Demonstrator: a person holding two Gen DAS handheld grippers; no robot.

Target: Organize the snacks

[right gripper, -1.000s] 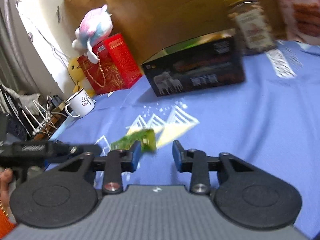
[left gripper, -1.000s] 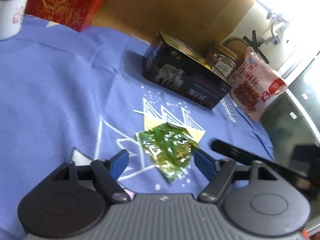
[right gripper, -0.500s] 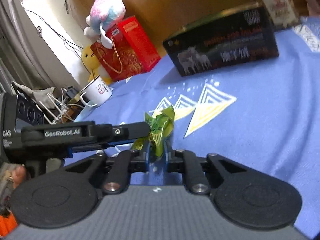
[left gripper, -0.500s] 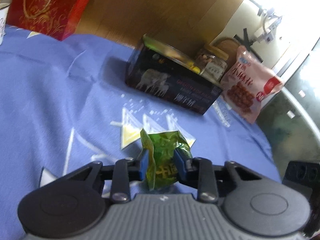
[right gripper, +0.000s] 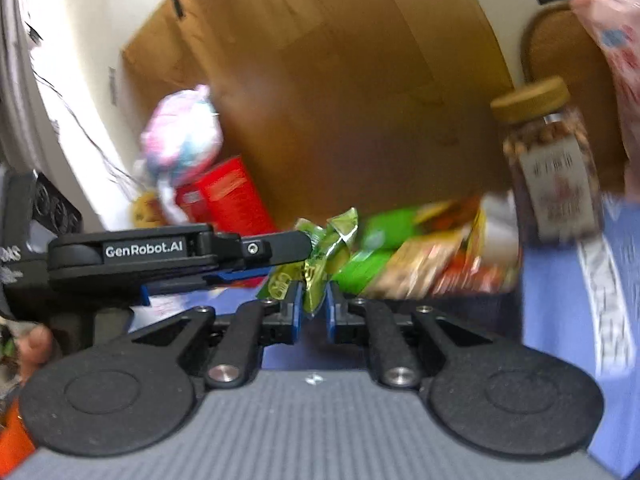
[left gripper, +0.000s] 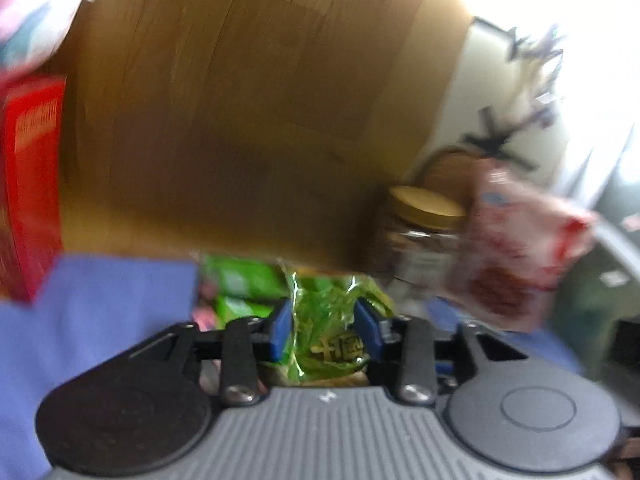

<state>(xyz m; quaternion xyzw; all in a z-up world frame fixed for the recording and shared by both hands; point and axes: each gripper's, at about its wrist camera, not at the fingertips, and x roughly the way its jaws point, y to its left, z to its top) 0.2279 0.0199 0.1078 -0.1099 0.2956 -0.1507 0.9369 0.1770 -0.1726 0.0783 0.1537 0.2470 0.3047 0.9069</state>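
A crinkled green snack packet (left gripper: 326,312) hangs off the blue cloth, held from two sides. My left gripper (left gripper: 324,330) is shut on its middle, the blue pads pressing both sides. In the right wrist view the left gripper (right gripper: 302,242) reaches in from the left onto the packet (right gripper: 320,248). My right gripper (right gripper: 313,312) pinches the packet's lower corner, and its jaws are opening with that corner still between the pads. Just behind stands the dark snack box (right gripper: 440,302), with several packets (right gripper: 416,256) inside.
A gold-lidded nut jar (right gripper: 552,168) and a pink snack bag (left gripper: 520,248) stand right of the box. A red gift box (right gripper: 228,196) and a plush toy (right gripper: 184,136) sit at the left, in front of brown cardboard (left gripper: 240,120). The blue tablecloth (left gripper: 100,320) lies below.
Both grippers shut on the green packet that lay on the cloth. Together they lifted it and carried it towards the dark box, which now fills the view close ahead.
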